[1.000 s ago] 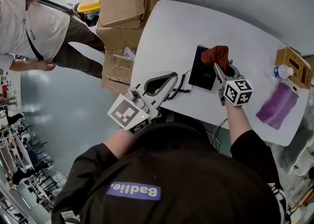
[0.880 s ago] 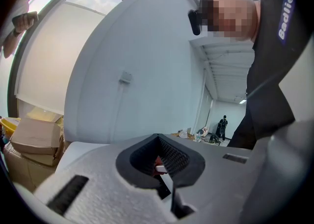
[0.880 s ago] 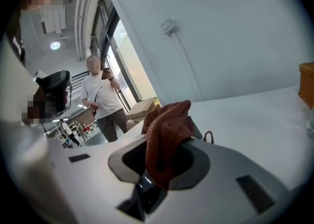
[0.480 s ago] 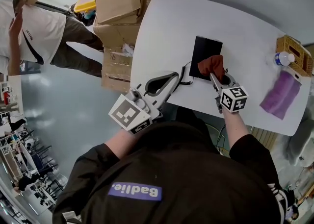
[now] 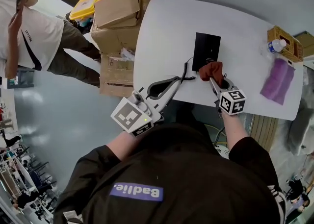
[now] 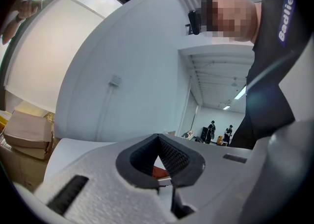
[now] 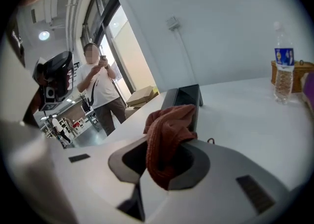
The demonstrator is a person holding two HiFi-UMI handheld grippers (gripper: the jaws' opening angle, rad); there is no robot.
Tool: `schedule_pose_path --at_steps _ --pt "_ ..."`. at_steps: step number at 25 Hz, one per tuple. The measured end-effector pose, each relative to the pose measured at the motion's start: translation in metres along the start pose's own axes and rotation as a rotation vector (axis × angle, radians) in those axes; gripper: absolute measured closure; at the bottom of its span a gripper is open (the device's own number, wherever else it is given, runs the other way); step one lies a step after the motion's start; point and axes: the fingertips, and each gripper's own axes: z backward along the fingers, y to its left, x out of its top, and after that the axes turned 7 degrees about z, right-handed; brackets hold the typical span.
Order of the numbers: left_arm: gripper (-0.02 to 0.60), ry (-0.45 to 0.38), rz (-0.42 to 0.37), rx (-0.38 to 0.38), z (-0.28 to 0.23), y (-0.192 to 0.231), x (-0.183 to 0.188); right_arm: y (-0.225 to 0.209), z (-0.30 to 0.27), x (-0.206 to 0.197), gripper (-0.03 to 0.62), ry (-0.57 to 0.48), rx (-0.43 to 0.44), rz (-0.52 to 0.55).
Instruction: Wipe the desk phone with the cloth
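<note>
Boxes (image 5: 117, 12): cardboard, stacked beside the worktop (image 5: 167, 32), at its left edge.
L gripper (image 5: 176, 78): jaws pressed together, nothing betw. them; we see it over the near edge, left of the cord (image 5: 185, 71).
Desk phone (image 5: 206, 50): black, flat, mid-worktop.
Cloth (image 5: 211, 70): rust-red, bunched at the phone's near end; contact we cannot confirm.
R gripper (image 5: 212, 77): jaws clamped on the cloth.
Far right: bottle (image 5: 274, 46) upright by basket (image 5: 288, 42); purple cloth (image 5: 277, 82) near them.
</note>
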Motion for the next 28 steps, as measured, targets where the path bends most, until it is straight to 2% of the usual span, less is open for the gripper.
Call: schedule_pose_path --at_steps 7,14,21,28 --pt "0.575 -0.013 0.015 -0.104 0.076 -0.032 -0.006 0.09 0.047 0.015 0.5 -0.1 -0.082 -0.002" --pt "0.575 -0.031 -0.005 -0.182 0.152 -0.06 -0.011 0.202 0.083 0.014 0.5 -0.177 -0.094 0.004" --pt "0.575 -0.038 0.012 -0.2 0.2 -0.072 -0.015 0.28 0.12 0.044 0.5 -0.256 -0.062 0.059" --pt "0.575 -0.054 0.007 -0.171 0.212 -0.084 -0.013 0.32 0.153 0.078 0.5 -0.321 0.028 0.107"
